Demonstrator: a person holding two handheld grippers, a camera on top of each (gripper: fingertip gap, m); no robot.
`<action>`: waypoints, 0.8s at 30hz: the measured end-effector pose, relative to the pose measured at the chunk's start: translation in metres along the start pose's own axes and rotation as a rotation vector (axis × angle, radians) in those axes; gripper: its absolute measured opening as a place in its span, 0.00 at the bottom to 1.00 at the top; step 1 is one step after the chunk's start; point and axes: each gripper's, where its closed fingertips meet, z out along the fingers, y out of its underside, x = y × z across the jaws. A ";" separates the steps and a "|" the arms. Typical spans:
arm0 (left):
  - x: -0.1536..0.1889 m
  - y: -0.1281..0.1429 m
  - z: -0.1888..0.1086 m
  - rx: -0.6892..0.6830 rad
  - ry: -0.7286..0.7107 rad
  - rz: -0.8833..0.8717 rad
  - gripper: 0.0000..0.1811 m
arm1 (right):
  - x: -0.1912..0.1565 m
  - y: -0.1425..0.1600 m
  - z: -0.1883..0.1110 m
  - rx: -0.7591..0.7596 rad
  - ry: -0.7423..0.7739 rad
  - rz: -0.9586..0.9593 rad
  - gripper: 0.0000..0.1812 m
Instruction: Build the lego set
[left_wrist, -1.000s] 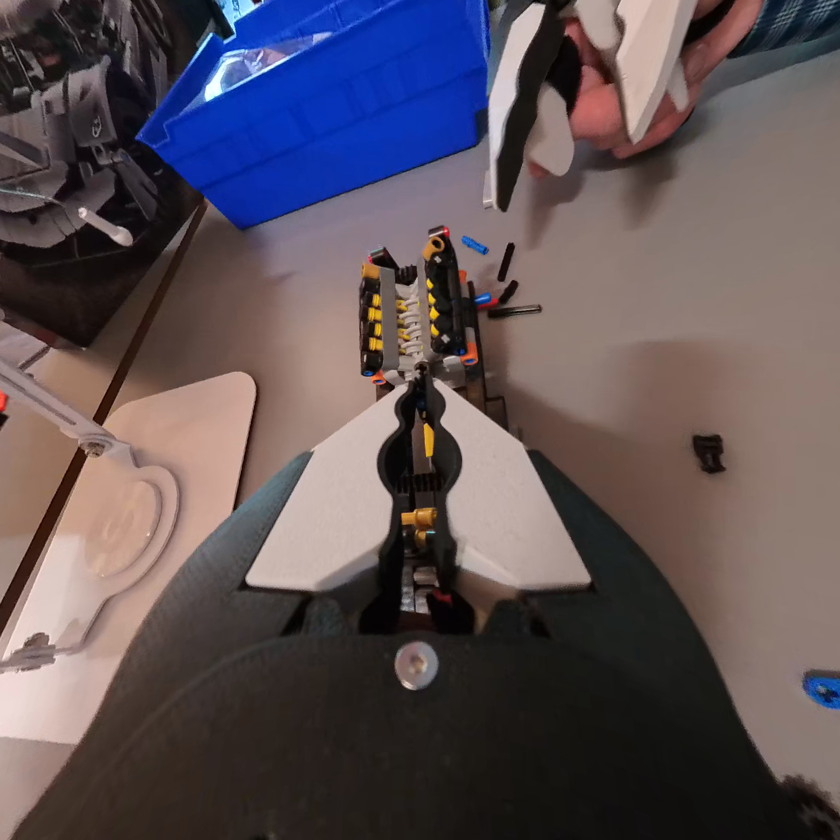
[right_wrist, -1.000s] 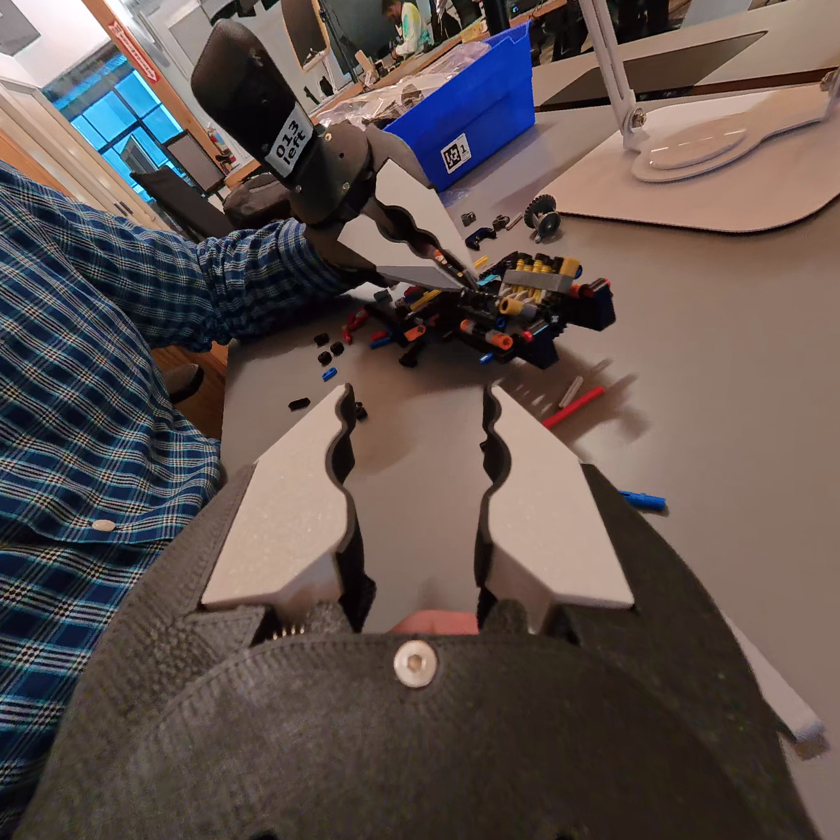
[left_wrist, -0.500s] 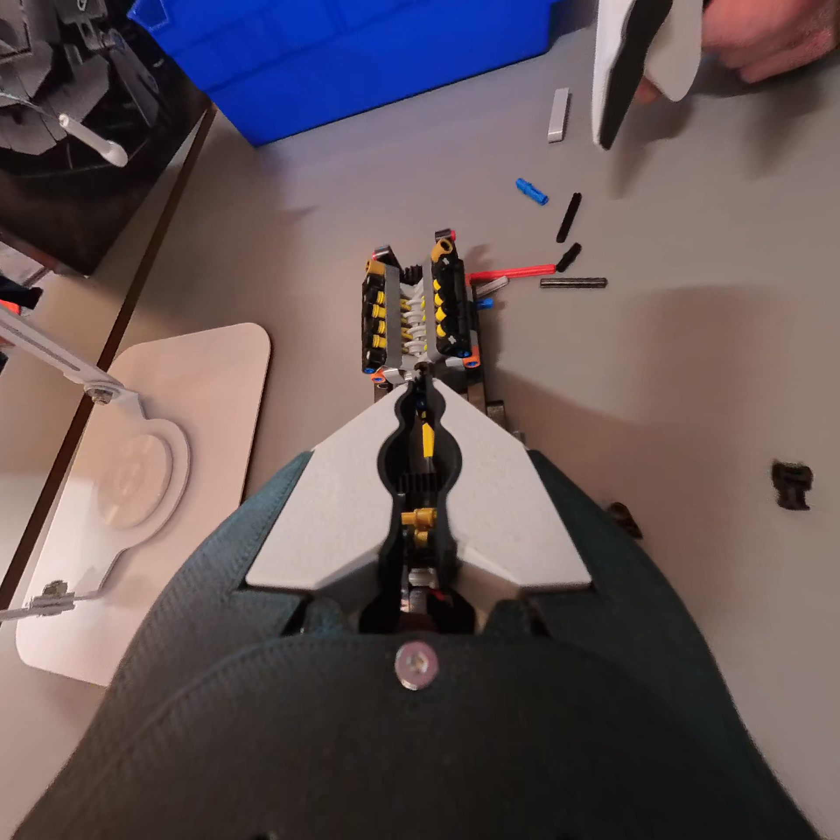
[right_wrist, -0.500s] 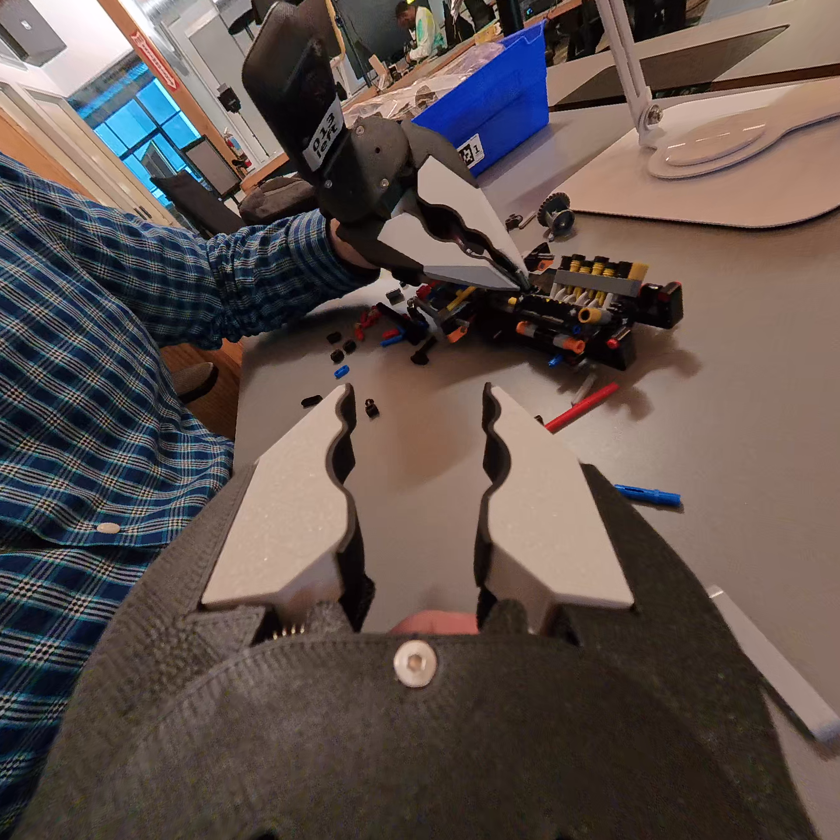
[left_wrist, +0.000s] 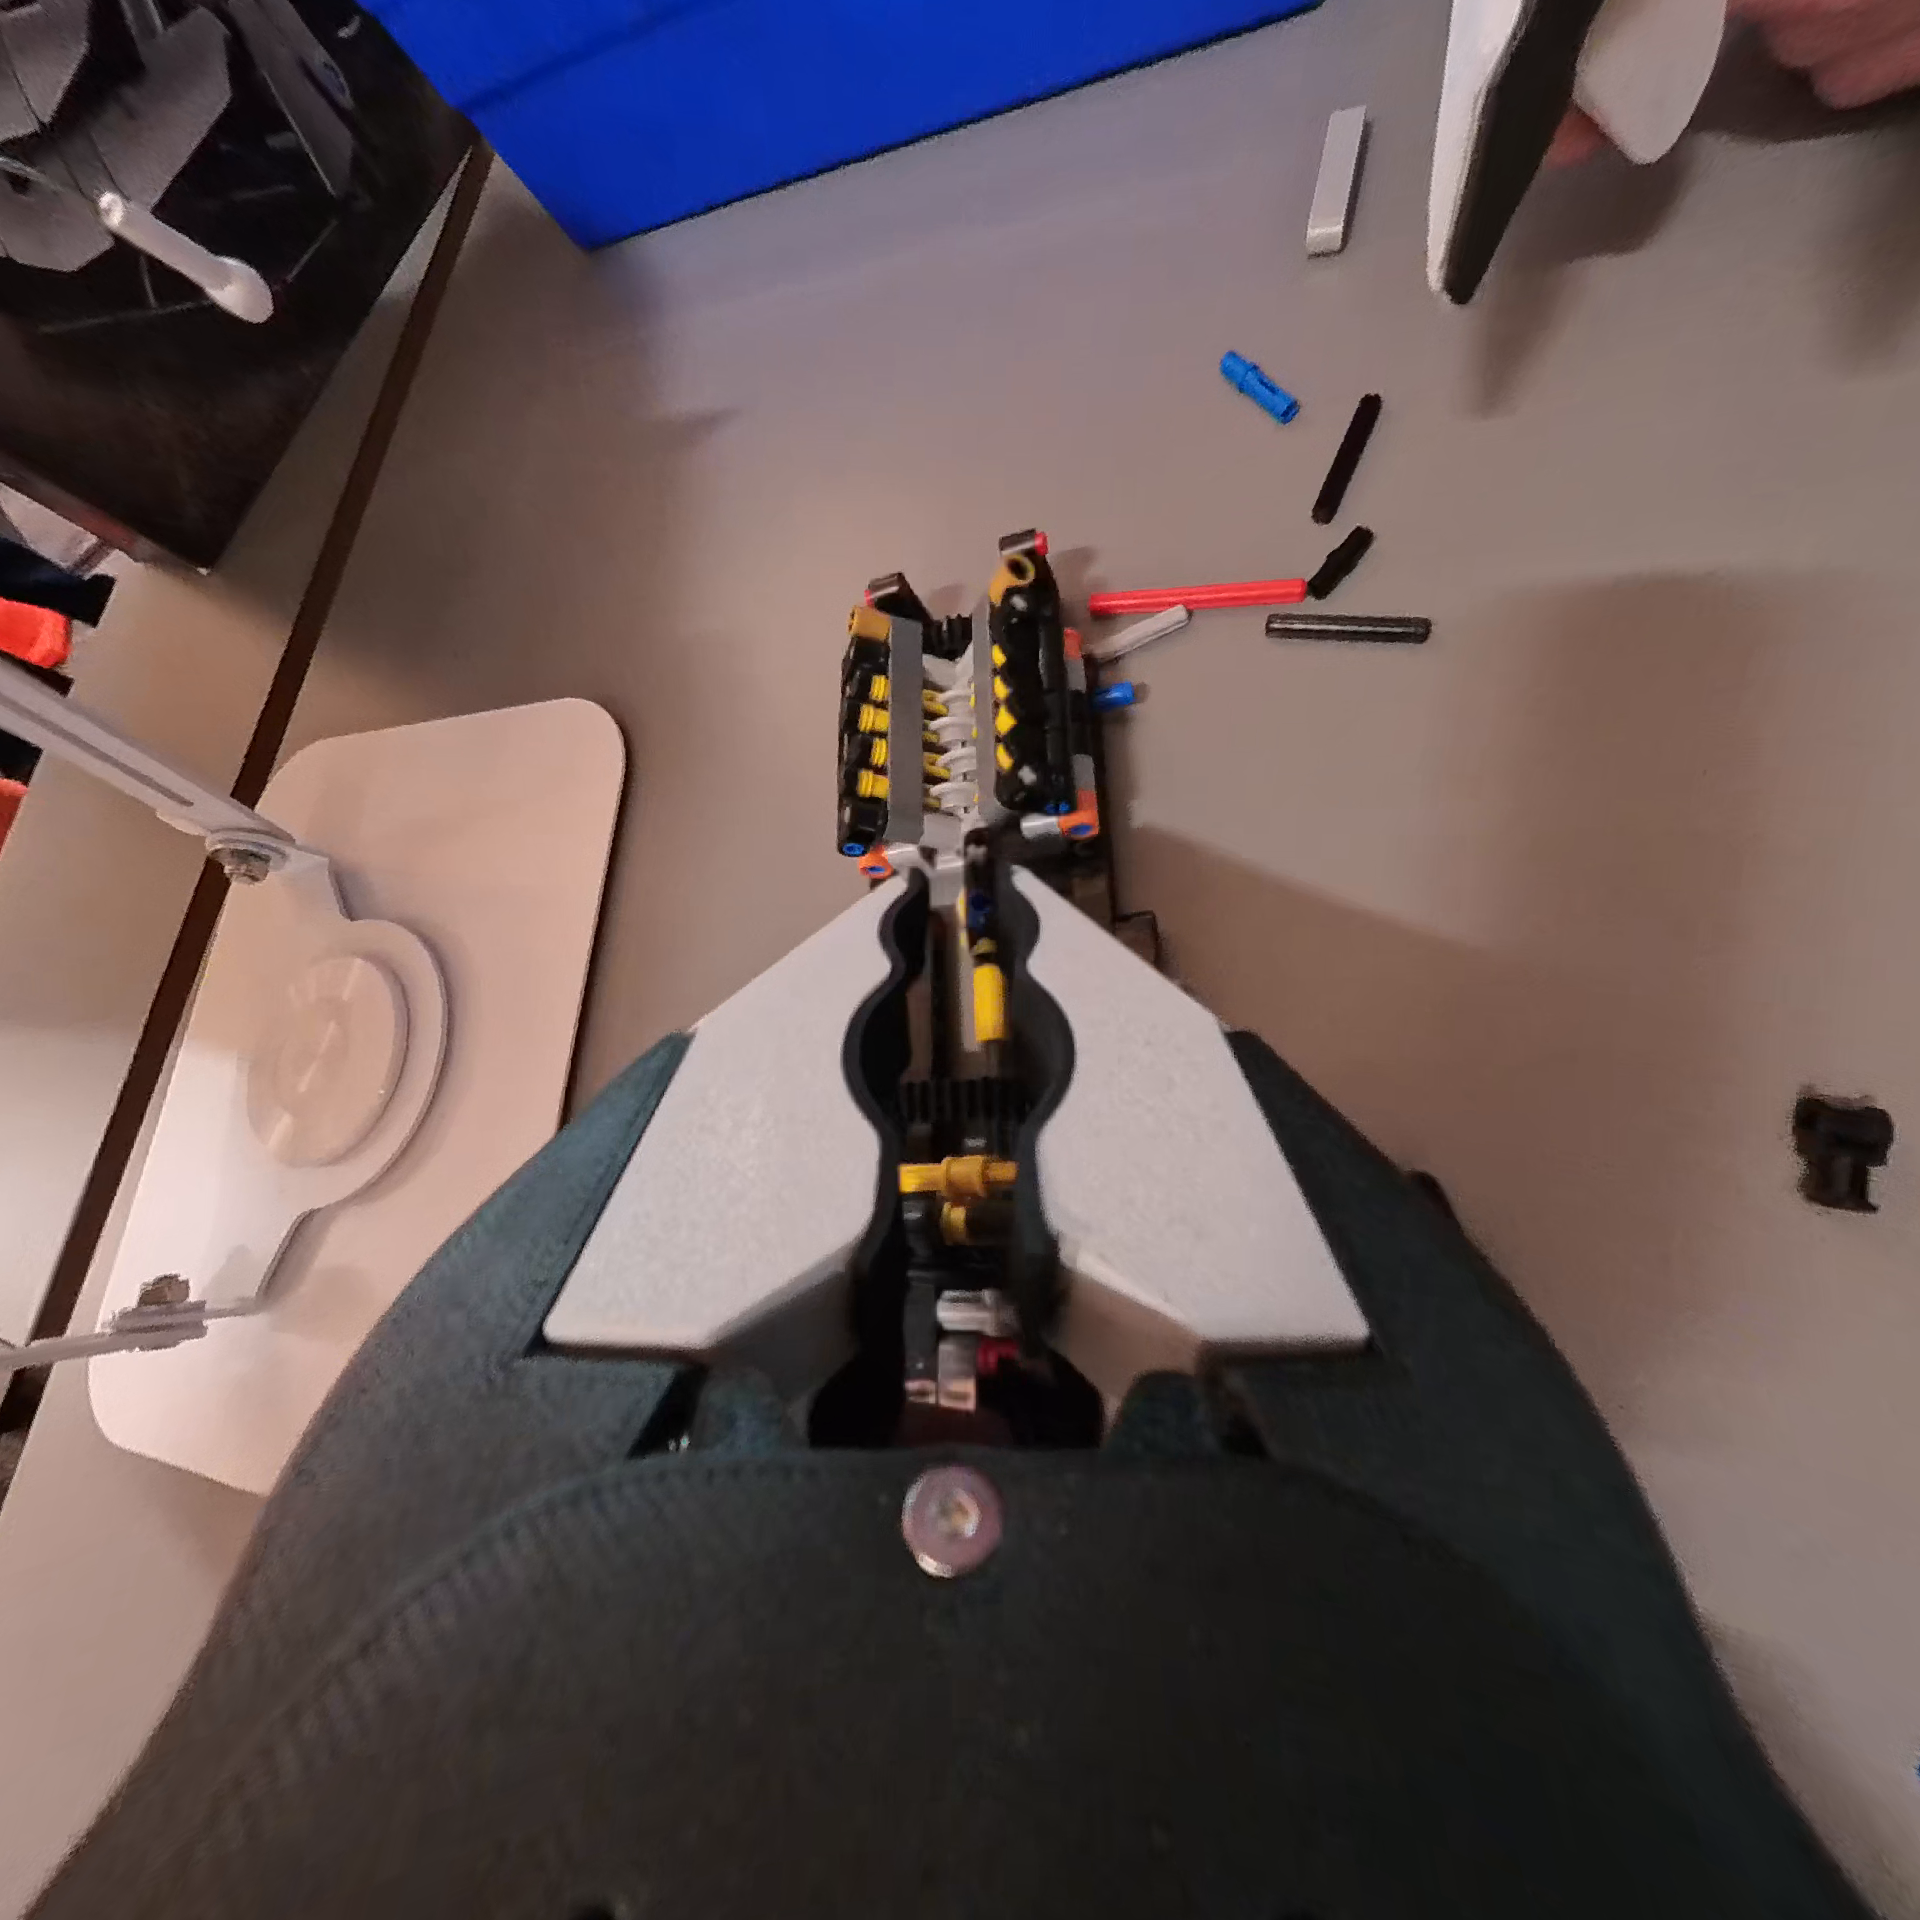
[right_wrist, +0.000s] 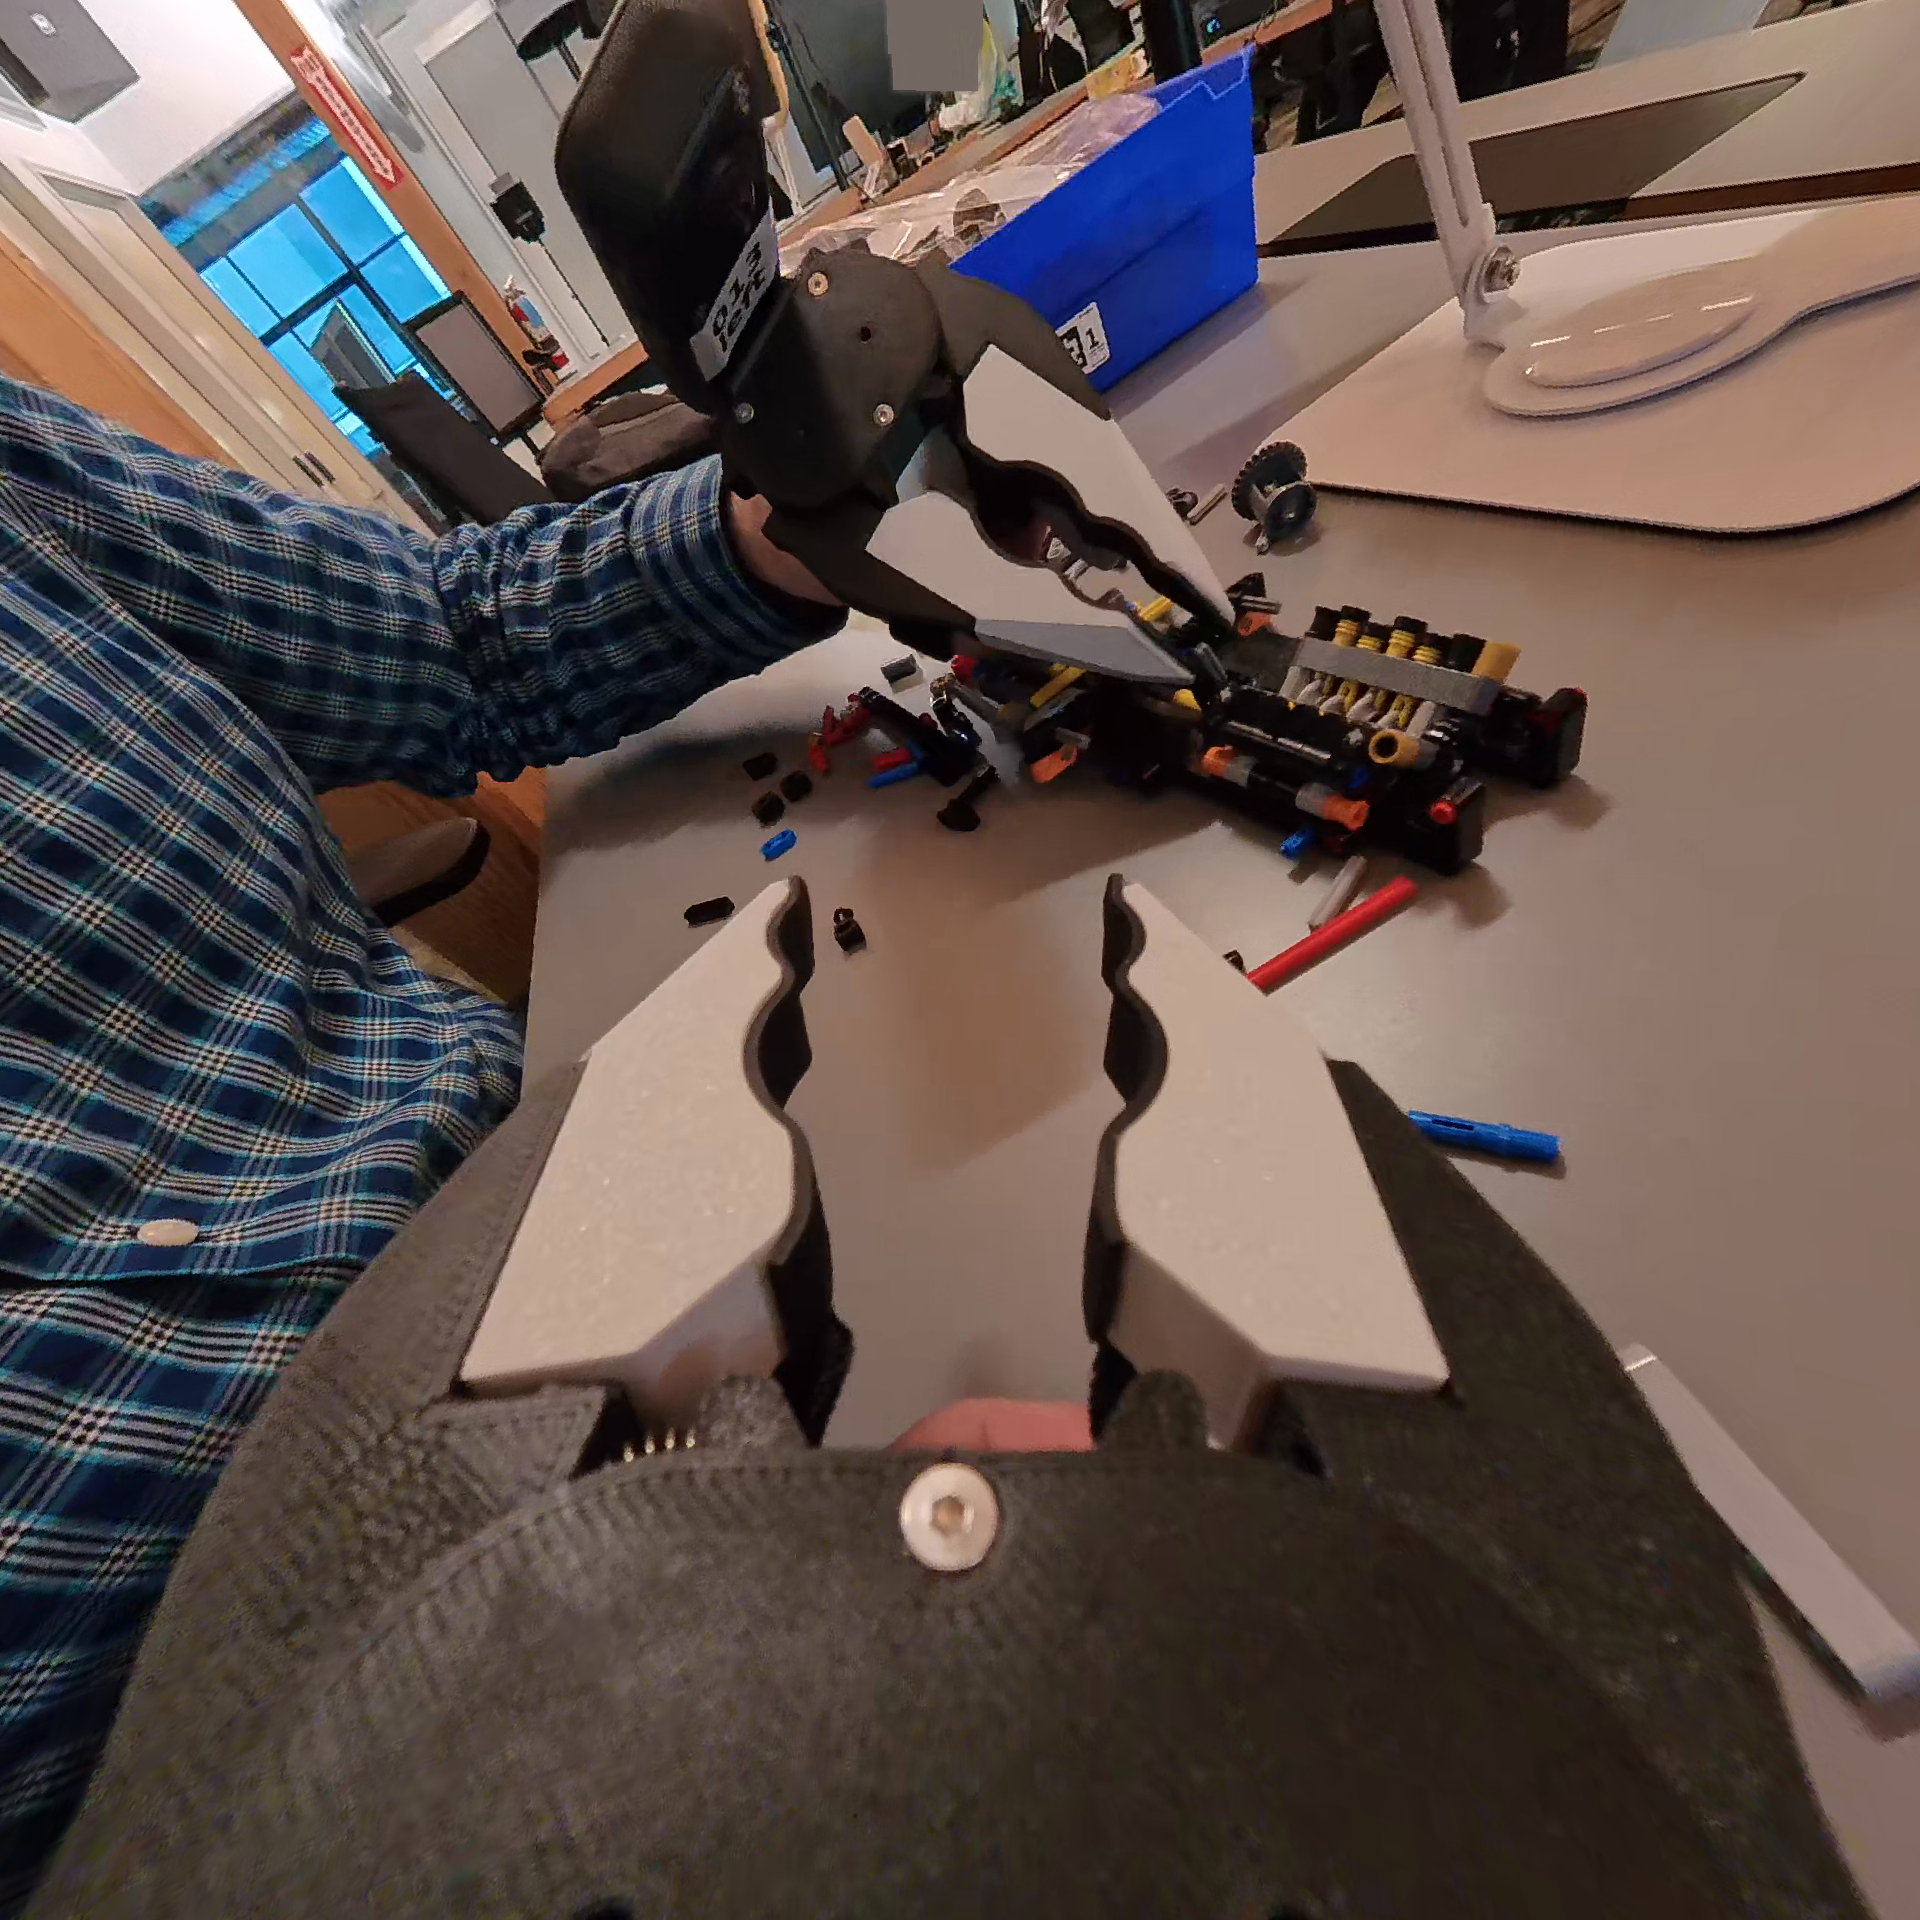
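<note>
A long black, grey and yellow lego assembly (left_wrist: 961, 717) lies on the grey table; it also shows in the right wrist view (right_wrist: 1351, 717). My left gripper (left_wrist: 961, 899) is shut on the near part of the assembly, which runs back between its fingers. In the right wrist view the left gripper (right_wrist: 1195, 644) grips it from the left. My right gripper (right_wrist: 951, 899) is open and empty above bare table, in front of the assembly. In the left wrist view the right gripper (left_wrist: 1496, 156) is at the top right. A red axle (left_wrist: 1195, 597) lies beside the assembly.
Loose parts lie to the assembly's right: a blue pin (left_wrist: 1259, 387), black axles (left_wrist: 1348, 627), a grey beam (left_wrist: 1337, 179), a black piece (left_wrist: 1839, 1151). A blue bin (left_wrist: 831, 94) stands behind. A white stand base (left_wrist: 343, 1018) is at the left. A person's plaid sleeve (right_wrist: 260, 727) is at the left. Left tips to right tips: about 12 cm. My right gripper's tips are some 7 cm from the red axle (left_wrist: 1195, 597).
The left gripper has drawn back and risen with the assembly in it, so the red axle and more loose parts show. The right gripper has stayed open and shifted slightly.
</note>
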 end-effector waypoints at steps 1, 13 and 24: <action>-0.001 0.001 -0.001 -0.005 -0.007 0.006 0.06 | 0.000 0.000 0.000 -0.001 0.001 -0.002 0.30; -0.002 0.003 -0.011 -0.037 -0.015 -0.007 0.10 | -0.003 0.004 0.000 -0.015 0.022 -0.040 0.30; -0.005 0.029 -0.033 -0.205 0.105 -0.052 0.47 | -0.007 0.004 0.000 -0.012 0.012 -0.060 0.30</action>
